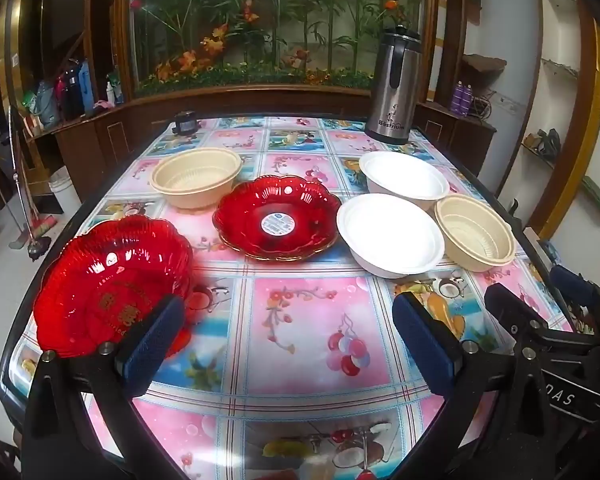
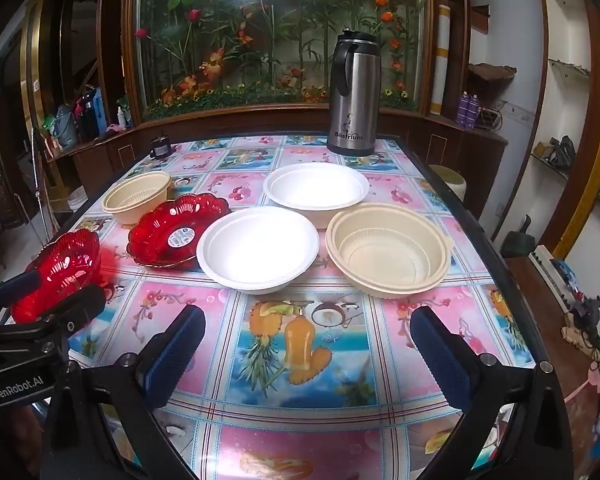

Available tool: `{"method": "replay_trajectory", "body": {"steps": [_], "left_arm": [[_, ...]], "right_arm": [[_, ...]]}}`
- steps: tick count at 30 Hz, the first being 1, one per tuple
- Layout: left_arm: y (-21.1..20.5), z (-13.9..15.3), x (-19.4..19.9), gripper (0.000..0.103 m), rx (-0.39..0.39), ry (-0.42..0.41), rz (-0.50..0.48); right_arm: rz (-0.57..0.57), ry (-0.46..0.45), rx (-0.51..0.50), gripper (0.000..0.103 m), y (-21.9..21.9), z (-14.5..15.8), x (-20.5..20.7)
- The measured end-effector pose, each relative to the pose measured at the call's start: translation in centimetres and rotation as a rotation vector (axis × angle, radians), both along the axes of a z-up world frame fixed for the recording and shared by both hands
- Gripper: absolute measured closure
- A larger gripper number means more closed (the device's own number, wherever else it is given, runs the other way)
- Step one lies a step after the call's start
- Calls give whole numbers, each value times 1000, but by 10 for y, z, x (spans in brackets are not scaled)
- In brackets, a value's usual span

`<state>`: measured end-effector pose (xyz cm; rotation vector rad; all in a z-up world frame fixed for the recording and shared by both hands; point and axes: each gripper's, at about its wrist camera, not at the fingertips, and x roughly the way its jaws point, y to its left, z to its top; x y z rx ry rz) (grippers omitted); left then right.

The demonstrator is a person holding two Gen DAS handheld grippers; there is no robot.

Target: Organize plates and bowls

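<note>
Both grippers wide open, nothing between the jaws, hovering over the near end of the table with the pink fruit-print tablecloth.

Left gripper sits just beside the near red scalloped glass plate at the table's left edge.

Right gripper is in front of the near white foam bowl and the near cream ribbed plastic bowl.

Second red scalloped glass plate with a round sticker is mid-table. Far cream ribbed plastic bowl back left, far white foam bowl back right.

Steel thermos jug with black handle stands upright at the far edge.
</note>
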<state>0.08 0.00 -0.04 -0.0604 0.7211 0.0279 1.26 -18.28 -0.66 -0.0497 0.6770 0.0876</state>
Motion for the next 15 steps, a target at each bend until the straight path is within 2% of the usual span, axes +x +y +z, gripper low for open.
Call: {"method": "replay_trajectory", "body": {"steps": [6, 15], "left_arm": [[5, -5, 8, 0, -21, 38, -12], [2, -2, 1, 0, -15, 19, 19]], "right_arm": [[-2, -3, -5, 0, 1, -1, 2], [-6, 11, 3, 0, 2, -6, 5]]}}
